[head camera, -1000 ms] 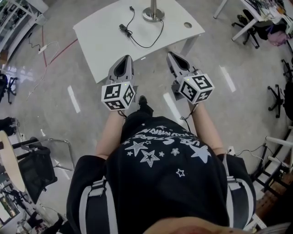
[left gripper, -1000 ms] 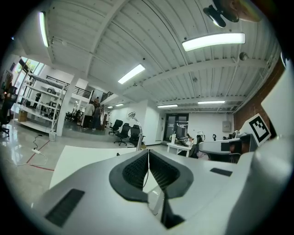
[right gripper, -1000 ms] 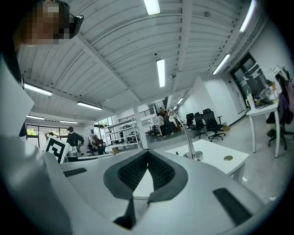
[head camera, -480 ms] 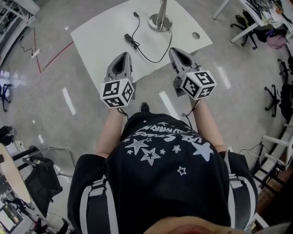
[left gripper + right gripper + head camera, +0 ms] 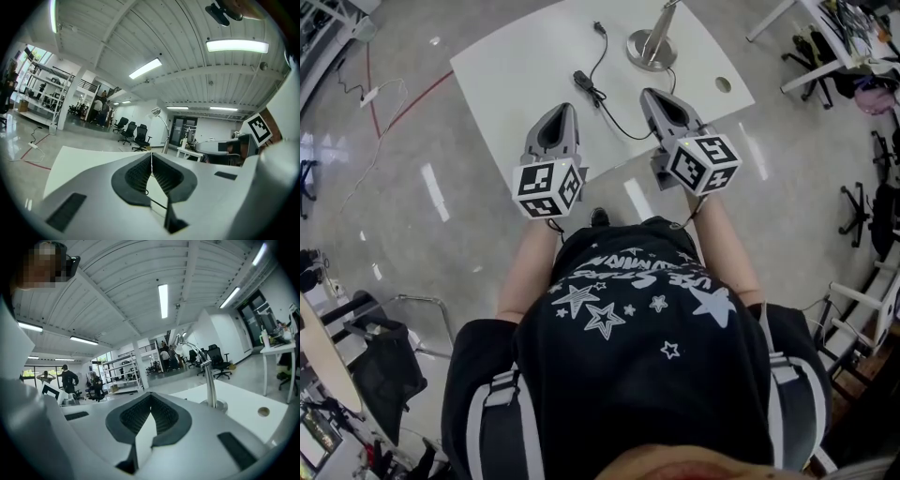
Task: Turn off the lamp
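Note:
The lamp stands at the far side of the white table (image 5: 516, 75): round metal base (image 5: 652, 49), thin pole, head out of the head view. Its black cable with an inline switch (image 5: 584, 80) trails across the tabletop. My left gripper (image 5: 560, 110) hangs over the table's near edge, short of the switch, shut with nothing between its pads. My right gripper (image 5: 650, 94) is shut too and empty, a little short of the base. In the left gripper view the lamp (image 5: 155, 111) shows beyond the closed left gripper (image 5: 151, 153). In the right gripper view the pole (image 5: 209, 380) rises right of the right gripper (image 5: 151, 395).
A round cable hole (image 5: 723, 84) sits in the table's right corner. Office chairs (image 5: 862, 202) and another desk (image 5: 825, 37) stand at the right, a red cable (image 5: 403, 103) runs on the floor at the left, and a black chair (image 5: 384, 361) is behind me.
The person has stepped toward the table, and both grippers have gone forward from over the floor to over its near edge. Both stay shut.

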